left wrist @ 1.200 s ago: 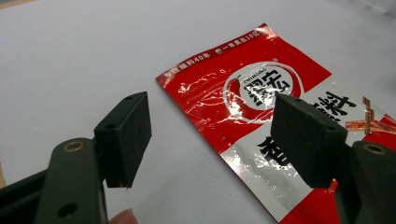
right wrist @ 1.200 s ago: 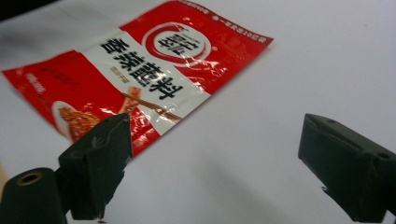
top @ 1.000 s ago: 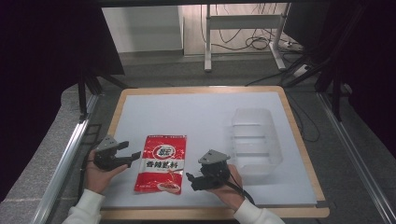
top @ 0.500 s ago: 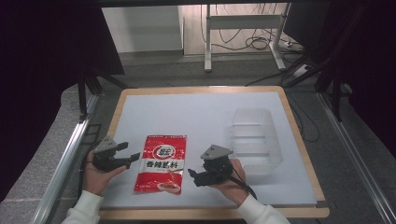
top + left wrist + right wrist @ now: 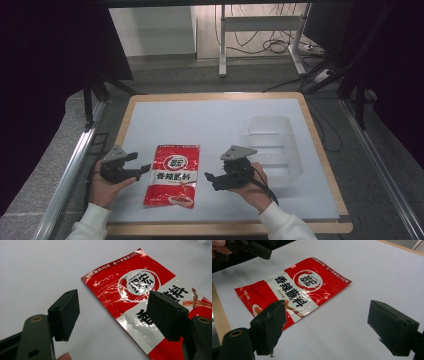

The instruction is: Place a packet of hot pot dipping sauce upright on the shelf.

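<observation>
The red seasoning sachet (image 5: 172, 175) lies flat on the white table (image 5: 200, 125), close to the front edge and a little left of its middle. The left gripper (image 5: 140, 169) waits just beside the left edge of the sachet, and in the left gripper view its 2 jaws stand wide apart with nothing between them. The right gripper (image 5: 210, 177) is just beside the right edge of the sachet; its jaws have just been closing a little, but they are wide apart and nothing is between them. A clear plastic tray (image 5: 275, 150) stands near the right edge of the table.

The step in hand seems to be the approach for picking up the sachet. The sachet is thin and flat, so a jaw must slide under 1 edge; it is better to come in low, almost along the table, and close on a corner or on the sealed rim. The film looks glossy and may slip, although the reflections make this hard to judge. Both grippers should close only when the edge is clearly between the pads (image 5: 67, 312).
</observation>
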A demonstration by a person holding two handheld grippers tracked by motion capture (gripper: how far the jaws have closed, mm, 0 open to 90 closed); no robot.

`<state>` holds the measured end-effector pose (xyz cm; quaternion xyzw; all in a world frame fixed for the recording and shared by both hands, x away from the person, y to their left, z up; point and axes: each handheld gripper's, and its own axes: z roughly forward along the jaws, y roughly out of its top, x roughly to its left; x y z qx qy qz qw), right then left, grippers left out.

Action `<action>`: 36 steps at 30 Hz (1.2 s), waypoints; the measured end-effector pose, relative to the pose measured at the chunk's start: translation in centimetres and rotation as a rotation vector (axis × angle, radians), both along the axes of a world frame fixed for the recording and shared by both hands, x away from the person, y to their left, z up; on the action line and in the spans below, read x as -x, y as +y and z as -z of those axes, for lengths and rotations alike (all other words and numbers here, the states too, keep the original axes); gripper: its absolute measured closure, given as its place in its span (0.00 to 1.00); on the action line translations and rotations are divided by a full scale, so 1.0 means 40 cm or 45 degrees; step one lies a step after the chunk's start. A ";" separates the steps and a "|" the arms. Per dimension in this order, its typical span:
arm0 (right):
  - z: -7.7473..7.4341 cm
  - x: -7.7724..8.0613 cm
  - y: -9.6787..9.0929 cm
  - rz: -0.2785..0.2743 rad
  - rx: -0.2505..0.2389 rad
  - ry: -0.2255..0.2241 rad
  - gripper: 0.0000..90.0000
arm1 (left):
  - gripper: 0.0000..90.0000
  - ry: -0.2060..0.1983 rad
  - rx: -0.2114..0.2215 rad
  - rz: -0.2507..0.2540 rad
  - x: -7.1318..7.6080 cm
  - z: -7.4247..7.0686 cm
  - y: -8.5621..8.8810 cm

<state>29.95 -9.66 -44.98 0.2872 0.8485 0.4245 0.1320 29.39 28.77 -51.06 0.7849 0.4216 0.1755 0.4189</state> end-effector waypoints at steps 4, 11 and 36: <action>-0.027 -0.019 -0.001 -0.011 -0.008 -0.001 0.19 | 0.28 0.003 0.004 0.000 0.000 0.000 -0.001; -0.060 -0.060 0.013 -0.047 0.012 0.027 0.22 | 0.27 0.023 0.013 0.008 0.003 0.005 -0.007; -0.024 -0.223 0.117 -0.121 0.092 0.213 0.33 | 0.24 0.008 0.013 0.010 0.005 0.000 -0.008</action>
